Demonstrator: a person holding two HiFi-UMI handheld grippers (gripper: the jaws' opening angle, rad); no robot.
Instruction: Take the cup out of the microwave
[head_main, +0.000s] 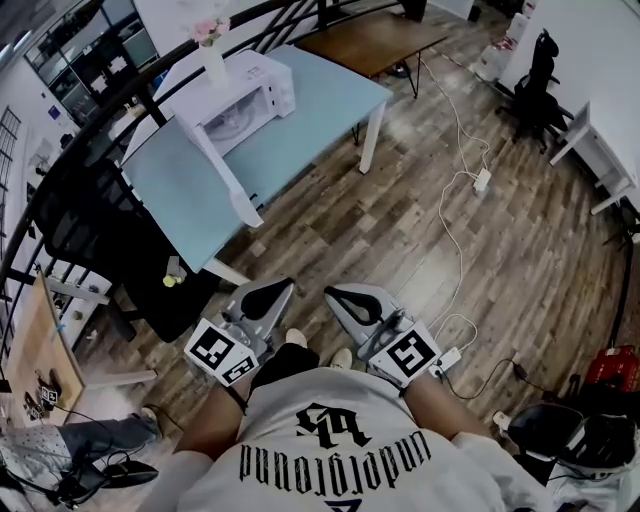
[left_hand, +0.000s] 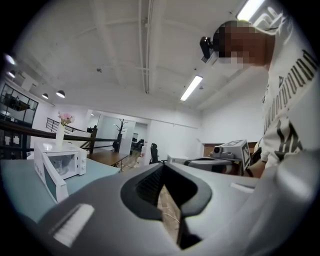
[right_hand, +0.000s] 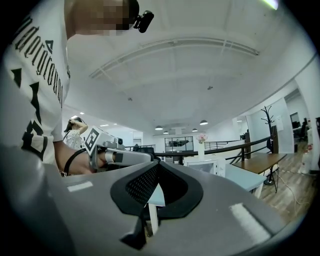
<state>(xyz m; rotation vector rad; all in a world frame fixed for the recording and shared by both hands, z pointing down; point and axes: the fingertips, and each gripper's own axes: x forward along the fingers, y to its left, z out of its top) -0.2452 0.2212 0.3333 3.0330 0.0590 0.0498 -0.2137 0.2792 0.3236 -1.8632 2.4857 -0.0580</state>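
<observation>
A white microwave (head_main: 245, 95) stands on a light blue table (head_main: 320, 100) with its door (head_main: 218, 160) swung open toward me. A vase of pink flowers (head_main: 212, 48) sits on top of it. The left gripper view shows the microwave (left_hand: 70, 162) from the side, and I cannot make out the cup inside. My left gripper (head_main: 286, 286) and right gripper (head_main: 332, 292) are held side by side close to my body over the wooden floor, well short of the table. Both are shut and hold nothing. The right gripper view shows the microwave (right_hand: 207, 167) ahead, past the closed jaws.
A black chair (head_main: 95, 225) stands at the table's left side. A dark railing (head_main: 120, 90) curves behind it. A white cable with a power strip (head_main: 481, 180) runs over the floor on the right. Farther off are a wooden table (head_main: 370, 40), an office chair (head_main: 535, 90) and a white desk (head_main: 600, 150).
</observation>
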